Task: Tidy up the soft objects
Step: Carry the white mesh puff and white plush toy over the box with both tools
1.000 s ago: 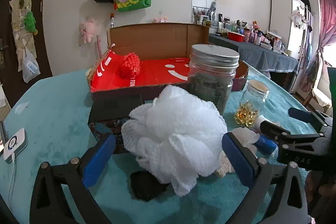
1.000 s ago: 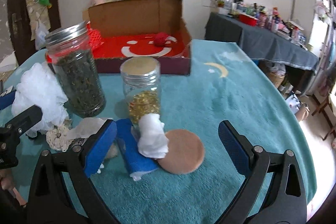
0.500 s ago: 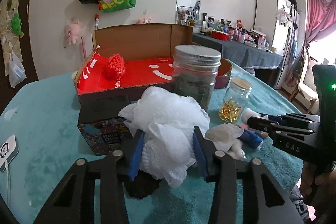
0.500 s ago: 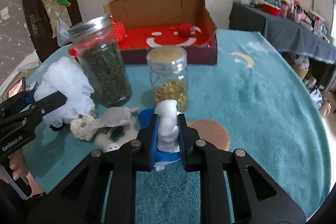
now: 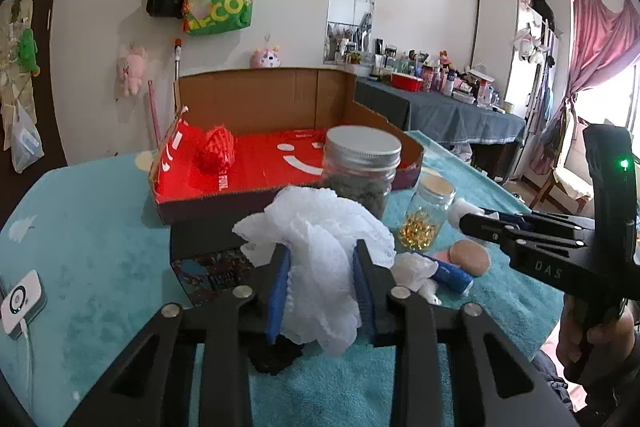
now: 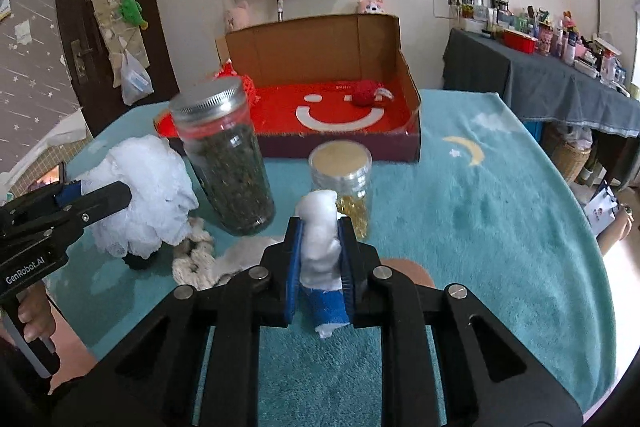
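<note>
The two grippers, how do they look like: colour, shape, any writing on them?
Both grippers, left and right, are black angular frames with silver bolts and blue pads. White lettering marks their sides: "GenRobot.AI" on the left, "DAS" on the right, which also shows a green light.

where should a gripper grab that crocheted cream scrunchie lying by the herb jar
Pinch the scrunchie's bunched ruffled edge on its near side, coming from above and the front. It lies flat on the teal cloth, so there is no upright part; the herb jar stands close behind and white fabric crowds its right.
</note>
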Demonstrator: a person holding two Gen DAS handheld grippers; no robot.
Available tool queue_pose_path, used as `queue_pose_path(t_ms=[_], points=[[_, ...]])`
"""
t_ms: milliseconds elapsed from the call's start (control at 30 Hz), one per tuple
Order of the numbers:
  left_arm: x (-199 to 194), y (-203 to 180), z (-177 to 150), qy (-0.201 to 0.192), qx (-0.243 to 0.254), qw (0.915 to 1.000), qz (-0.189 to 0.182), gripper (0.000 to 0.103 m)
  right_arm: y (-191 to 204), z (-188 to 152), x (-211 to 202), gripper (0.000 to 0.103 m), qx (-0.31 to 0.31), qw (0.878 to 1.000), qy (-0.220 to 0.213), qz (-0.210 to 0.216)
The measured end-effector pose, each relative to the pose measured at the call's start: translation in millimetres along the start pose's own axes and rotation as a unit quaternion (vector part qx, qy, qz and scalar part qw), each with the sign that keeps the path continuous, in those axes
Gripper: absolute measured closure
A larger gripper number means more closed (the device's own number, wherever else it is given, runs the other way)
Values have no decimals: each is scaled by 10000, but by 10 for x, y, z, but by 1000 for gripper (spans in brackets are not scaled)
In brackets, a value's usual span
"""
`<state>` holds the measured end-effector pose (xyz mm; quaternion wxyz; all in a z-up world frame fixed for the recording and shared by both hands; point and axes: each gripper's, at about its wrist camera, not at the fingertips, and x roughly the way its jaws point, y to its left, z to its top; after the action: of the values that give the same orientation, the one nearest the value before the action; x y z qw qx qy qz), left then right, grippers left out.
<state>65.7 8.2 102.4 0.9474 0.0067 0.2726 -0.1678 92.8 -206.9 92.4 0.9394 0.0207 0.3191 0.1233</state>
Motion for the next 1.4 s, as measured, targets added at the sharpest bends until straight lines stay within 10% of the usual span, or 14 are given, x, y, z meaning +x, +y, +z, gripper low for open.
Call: queue_pose_path(t_ms=[267, 1400], points=[[-77, 10, 55, 18, 54, 9998, -166, 90, -7, 116, -78, 86, -31, 9999, -169, 19], [1, 371, 868, -270, 39, 9993, -274, 92, -106, 958, 99, 86, -392, 9977, -310, 451]])
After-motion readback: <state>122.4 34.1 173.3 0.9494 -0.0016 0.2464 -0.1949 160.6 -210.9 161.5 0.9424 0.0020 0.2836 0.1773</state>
